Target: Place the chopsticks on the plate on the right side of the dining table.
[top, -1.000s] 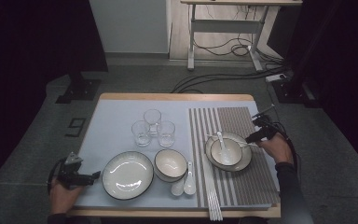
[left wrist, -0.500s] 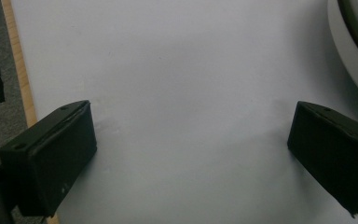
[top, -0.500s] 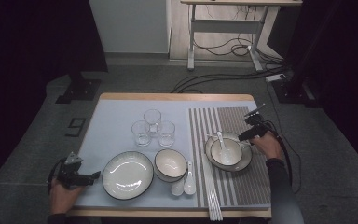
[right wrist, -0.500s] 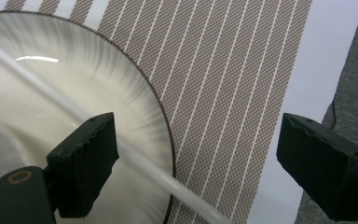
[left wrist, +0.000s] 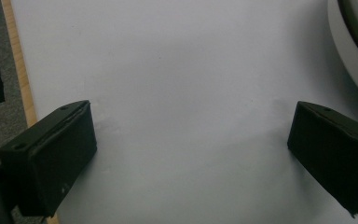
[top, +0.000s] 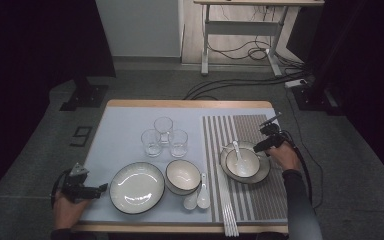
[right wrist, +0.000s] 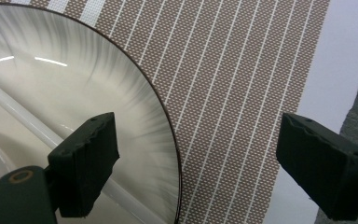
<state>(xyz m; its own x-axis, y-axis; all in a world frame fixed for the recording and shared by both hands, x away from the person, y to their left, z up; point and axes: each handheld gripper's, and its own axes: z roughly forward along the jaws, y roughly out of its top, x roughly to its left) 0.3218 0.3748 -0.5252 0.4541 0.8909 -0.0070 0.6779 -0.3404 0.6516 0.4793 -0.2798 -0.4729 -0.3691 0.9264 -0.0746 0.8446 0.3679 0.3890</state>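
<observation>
We noted the right gripper had dropped closer to the dark-rimmed cream ceramic plate, jaws wide, straddling its rim. The left gripper stayed put beside the blue mat, jaws wide and empty.

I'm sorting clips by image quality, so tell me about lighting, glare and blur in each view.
High view: table evenly lit, the room around it falls into darkness, image soft. Left gripper view: flat light on the pale mat, soft shadows by the jaws, no glare. Right gripper view: bright streaks of glare on the plate, while the striped placemat weave stays sharp.
</observation>
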